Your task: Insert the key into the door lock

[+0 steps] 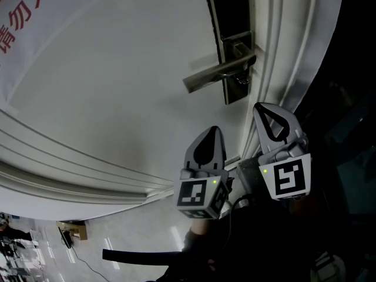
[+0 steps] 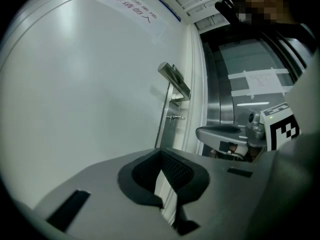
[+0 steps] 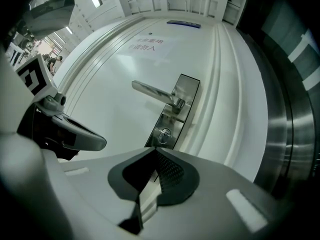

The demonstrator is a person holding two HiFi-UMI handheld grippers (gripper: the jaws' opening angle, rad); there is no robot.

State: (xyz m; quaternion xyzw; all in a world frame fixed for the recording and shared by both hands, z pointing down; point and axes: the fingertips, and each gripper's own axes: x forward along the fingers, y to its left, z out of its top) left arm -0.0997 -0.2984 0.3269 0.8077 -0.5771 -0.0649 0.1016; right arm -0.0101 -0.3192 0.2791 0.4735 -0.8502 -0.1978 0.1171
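A sheet with red characters [image 1: 23, 10] occupies the head view's upper left; pale floor [image 1: 129, 239] fills its lower left. A taped paper notice [image 2: 260, 81] appears centre-right in the left gripper view.

Door lock: a tall, dark metal plate [image 1: 232, 40] mounted upright near the door's edge, at 1 o'clock in the head view.
Lever handle: a silver bar [image 1: 214, 74] fixed to the plate, pointing toward 8 o'clock in the head view.
Lock cylinder: a round, shiny cylinder [image 3: 164, 133] in the plate's lower part, at 6 o'clock from the lever's root in the right gripper view.
Key: a small metal piece [image 2: 176, 117] sticks out of the cylinder. It looks like a seated key, but it is too small to be sure.
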